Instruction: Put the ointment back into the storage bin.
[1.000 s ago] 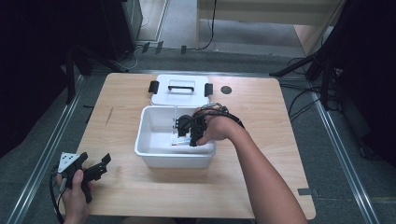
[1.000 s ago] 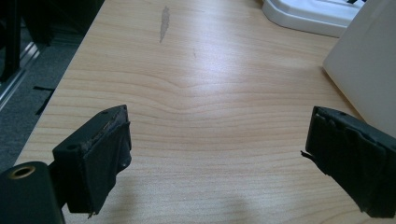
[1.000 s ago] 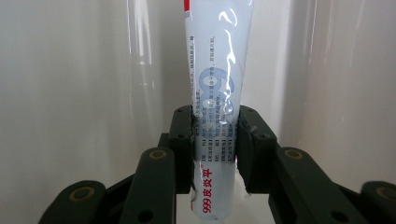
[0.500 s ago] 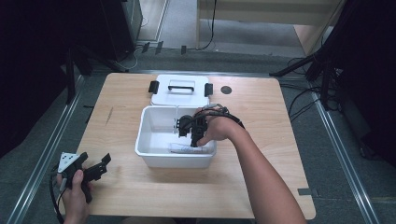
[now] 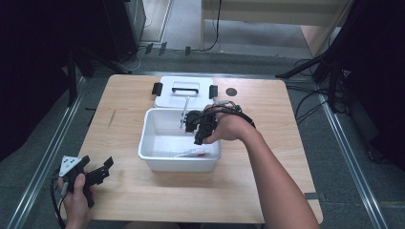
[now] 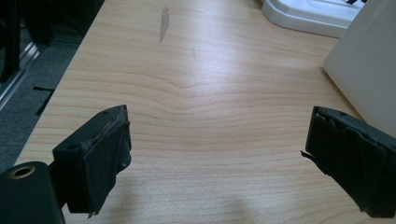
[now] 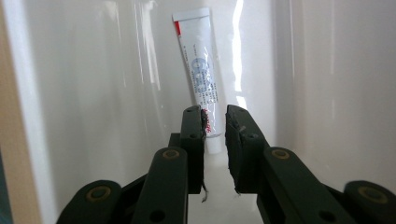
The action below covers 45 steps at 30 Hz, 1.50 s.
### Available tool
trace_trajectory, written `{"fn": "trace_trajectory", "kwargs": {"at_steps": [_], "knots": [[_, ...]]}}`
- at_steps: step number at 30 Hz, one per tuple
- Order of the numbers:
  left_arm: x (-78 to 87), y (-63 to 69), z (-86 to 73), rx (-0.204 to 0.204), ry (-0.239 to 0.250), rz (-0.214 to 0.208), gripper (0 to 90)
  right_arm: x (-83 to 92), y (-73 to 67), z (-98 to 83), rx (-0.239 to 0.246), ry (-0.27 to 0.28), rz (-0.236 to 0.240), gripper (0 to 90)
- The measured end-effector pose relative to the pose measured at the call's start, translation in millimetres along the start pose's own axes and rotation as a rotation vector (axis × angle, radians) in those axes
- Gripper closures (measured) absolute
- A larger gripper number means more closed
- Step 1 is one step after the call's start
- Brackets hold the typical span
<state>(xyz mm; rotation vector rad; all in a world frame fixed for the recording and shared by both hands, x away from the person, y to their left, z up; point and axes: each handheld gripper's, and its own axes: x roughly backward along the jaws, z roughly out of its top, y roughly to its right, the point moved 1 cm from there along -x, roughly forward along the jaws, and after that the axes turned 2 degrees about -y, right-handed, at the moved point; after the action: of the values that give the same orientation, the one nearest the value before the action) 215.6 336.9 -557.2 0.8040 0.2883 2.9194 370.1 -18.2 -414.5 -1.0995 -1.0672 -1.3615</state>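
Wooden table (image 5: 143, 200), white plastic bin (image 5: 157, 157) mid-surface; right gripper (image 7: 215, 122) jaws together, nipping cap end of white squeezy tube (image 7: 198, 65); tube looks light, soft, slippery; left gripper (image 6: 217, 154) apart, holding nothing

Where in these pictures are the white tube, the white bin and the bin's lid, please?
white tube (image 7: 200, 70): right gripper view, on its printed body.
white bin (image 5: 177, 164): high view, on its near outer wall.
lid (image 5: 185, 98): high view, on its flat top below the handle.

The right gripper (image 5: 197, 125) hovers mid-table, pointing down, jaws just closed to a narrow gap; the left gripper (image 5: 98, 171) rests gaping near the table's near-left corner.
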Motion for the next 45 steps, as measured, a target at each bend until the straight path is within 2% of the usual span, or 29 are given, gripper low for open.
{"fn": "trace_trajectory", "kwargs": {"at_steps": [3,4,5,12,13,16,21,24,26,31,32,33,34,36,38,39,40,43,44,45], "knots": [[-0.2,0.3,0.0,0.000,0.001,0.000,7.4,7.5,0.0,-1.5,-0.007,0.021,-0.003,78.3],[-0.2,0.3,0.0,0.000,0.001,0.000,7.4,12.1,-0.3,-2.8,-0.024,0.022,-0.006,78.1],[-0.1,0.2,0.0,0.001,0.001,-0.001,7.4,20.0,0.4,-5.6,-0.032,0.047,-0.011,77.8],[-0.2,0.3,0.0,-0.001,-0.001,-0.001,7.4,43.0,1.5,-19.0,-0.068,0.082,-0.025,77.3],[-0.2,0.3,0.0,-0.001,-0.001,-0.001,7.4,51.4,2.1,-26.1,-0.086,0.104,-0.028,76.6],[-0.2,0.3,0.0,-0.001,-0.001,0.000,7.4,58.4,2.6,-33.9,-0.101,0.121,-0.028,75.9],[-0.3,0.4,0.1,-0.002,-0.001,0.000,7.5,69.1,2.3,-54.6,-0.137,0.113,-0.039,73.9],[-0.2,0.4,0.0,-0.002,-0.001,0.000,7.5,70.4,2.9,-61.4,-0.143,0.115,-0.041,73.2],[-0.2,0.3,0.1,0.000,-0.001,0.000,7.5,70.2,3.3,-71.9,-0.167,0.108,-0.043,72.2],[-0.3,0.3,0.0,0.000,-0.001,0.000,7.5,65.2,2.8,-87.8,-0.182,0.105,-0.022,72.6],[-0.2,0.3,0.0,0.000,0.001,0.000,7.5,61.5,2.2,-95.9,-0.202,0.111,-0.019,71.5],[-0.2,0.3,0.0,0.000,0.001,0.000,7.5,61.5,2.2,-95.9,-0.202,0.111,-0.019,71.5],[0.0,0.1,-0.1,0.000,-0.001,-0.001,7.5,58.2,2.0,-104.9,-0.231,0.116,-0.023,69.4],[0.0,0.1,-0.1,0.000,-0.002,-0.001,7.5,56.2,1.8,-109.5,-0.240,0.117,-0.021,68.3],[0.1,0.1,-0.1,-0.001,-0.002,-0.001,7.5,48.4,-0.3,-123.3,-0.287,0.109,0.001,65.8],[0.0,0.2,-0.1,-0.001,-0.002,0.000,7.5,48.4,-0.3,-123.3,-0.287,0.109,0.001,65.8],[-0.1,0.3,-0.1,-0.002,-0.002,-0.001,7.5,41.4,-1.3,-134.2,-0.327,0.094,0.000,65.4],[-0.1,0.3,-0.1,-0.002,-0.003,0.000,7.5,36.1,-1.7,-142.5,-0.342,0.094,-0.007,64.0],[0.0,0.3,-0.1,-0.002,-0.002,0.001,7.4,31.0,-3.0,-151.5,-0.372,0.096,-0.010,61.0],[0.0,0.3,-0.1,-0.002,-0.002,0.001,7.5,31.0,-3.0,-151.5,-0.372,0.096,-0.010,61.0]]}}
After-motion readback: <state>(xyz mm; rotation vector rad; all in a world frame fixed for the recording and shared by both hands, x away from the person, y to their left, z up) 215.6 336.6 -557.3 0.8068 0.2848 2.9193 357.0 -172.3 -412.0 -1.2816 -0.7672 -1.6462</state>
